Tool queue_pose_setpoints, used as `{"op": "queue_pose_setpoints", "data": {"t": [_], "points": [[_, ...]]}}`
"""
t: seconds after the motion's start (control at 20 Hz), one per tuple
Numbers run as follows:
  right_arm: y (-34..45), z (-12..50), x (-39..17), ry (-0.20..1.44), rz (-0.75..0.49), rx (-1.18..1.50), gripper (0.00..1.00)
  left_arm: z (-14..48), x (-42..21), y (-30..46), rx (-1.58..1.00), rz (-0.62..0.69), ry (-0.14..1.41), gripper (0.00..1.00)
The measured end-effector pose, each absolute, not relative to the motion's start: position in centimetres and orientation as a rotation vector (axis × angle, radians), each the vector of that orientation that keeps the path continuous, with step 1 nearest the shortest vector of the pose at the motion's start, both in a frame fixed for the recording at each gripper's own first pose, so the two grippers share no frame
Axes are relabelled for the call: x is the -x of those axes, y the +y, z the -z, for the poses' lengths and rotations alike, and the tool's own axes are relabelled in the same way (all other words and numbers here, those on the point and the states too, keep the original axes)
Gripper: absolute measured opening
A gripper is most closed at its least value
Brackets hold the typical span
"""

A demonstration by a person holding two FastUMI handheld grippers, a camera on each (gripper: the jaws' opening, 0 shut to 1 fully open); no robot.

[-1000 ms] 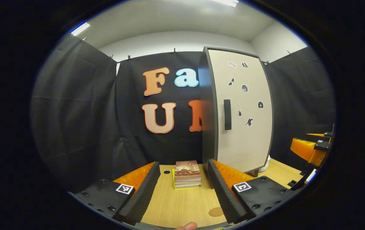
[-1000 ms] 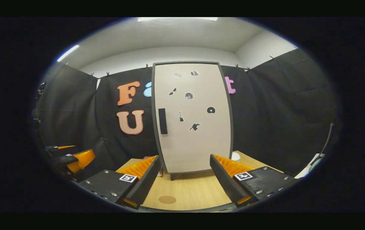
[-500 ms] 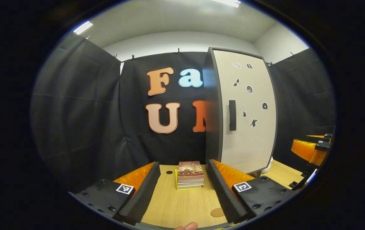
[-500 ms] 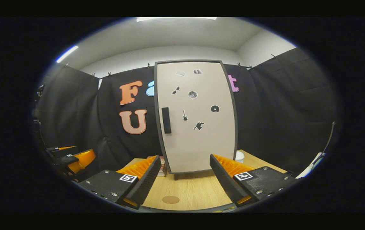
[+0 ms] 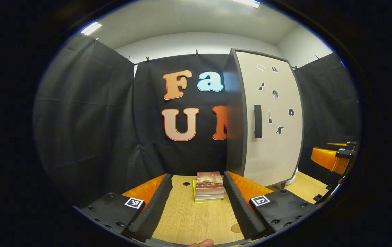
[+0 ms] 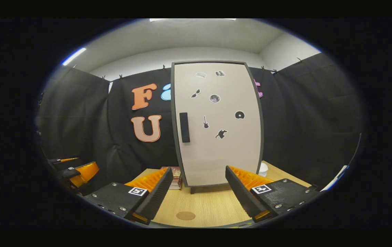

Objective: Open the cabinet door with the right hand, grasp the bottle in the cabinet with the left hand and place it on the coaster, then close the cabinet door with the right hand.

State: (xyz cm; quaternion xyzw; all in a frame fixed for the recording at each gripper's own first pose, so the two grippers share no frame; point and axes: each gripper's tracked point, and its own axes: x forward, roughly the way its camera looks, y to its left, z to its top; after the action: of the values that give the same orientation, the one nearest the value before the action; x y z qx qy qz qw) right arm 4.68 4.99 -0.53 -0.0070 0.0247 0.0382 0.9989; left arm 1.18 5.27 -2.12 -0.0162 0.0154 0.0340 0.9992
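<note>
A tall cabinet (image 6: 216,123) with a beige door and a black vertical handle (image 6: 184,127) stands shut at the back of the wooden table; the bottle is hidden inside. My right gripper (image 6: 199,178) is open, well short of the door and pointing at it. The round brown coaster (image 6: 185,215) lies on the table just before it. In the left gripper view the cabinet (image 5: 268,120) stands to the right. My left gripper (image 5: 197,183) is open over the table, with the coaster (image 5: 234,227) partly behind its right finger.
A stack of books (image 5: 209,187) lies on the table (image 5: 189,219) left of the cabinet, straight ahead of the left gripper. A white object (image 6: 262,169) peeks out at the cabinet's right side. The other gripper's orange body (image 5: 330,159) shows at the far right.
Both views have shifted a little: the cabinet has slid rightward and grown slightly larger in each. The door stays shut and both grippers stay open.
</note>
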Motion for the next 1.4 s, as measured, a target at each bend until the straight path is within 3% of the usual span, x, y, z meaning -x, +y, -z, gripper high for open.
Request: {"op": "queue_pose_setpoints", "data": {"t": [0.55, 1.2, 1.25, 1.3, 1.4], "points": [[9.1, -1.6, -15.3, 0.034, -0.113, 0.0, 0.94, 5.8, -4.0, 10.6, 0.049, -0.123, 0.101, 0.97], [10.4, -4.8, -28.5, 0.006, -0.072, -0.002, 0.95, 8.8, -8.9, 17.9, 0.046, -0.2, 0.145, 0.97], [10.5, -4.8, -29.3, 0.011, -0.069, 0.0, 1.0, 9.0, -9.2, 18.4, 0.046, -0.204, 0.152, 0.97], [10.7, -4.7, -29.9, 0.012, -0.071, 0.004, 0.95, 9.4, -9.3, 18.8, 0.043, -0.21, 0.159, 0.98], [10.7, -4.9, -31.1, -0.005, -0.062, 0.007, 0.94, 10.1, -9.6, 19.6, 0.038, -0.215, 0.17, 0.98]]}}
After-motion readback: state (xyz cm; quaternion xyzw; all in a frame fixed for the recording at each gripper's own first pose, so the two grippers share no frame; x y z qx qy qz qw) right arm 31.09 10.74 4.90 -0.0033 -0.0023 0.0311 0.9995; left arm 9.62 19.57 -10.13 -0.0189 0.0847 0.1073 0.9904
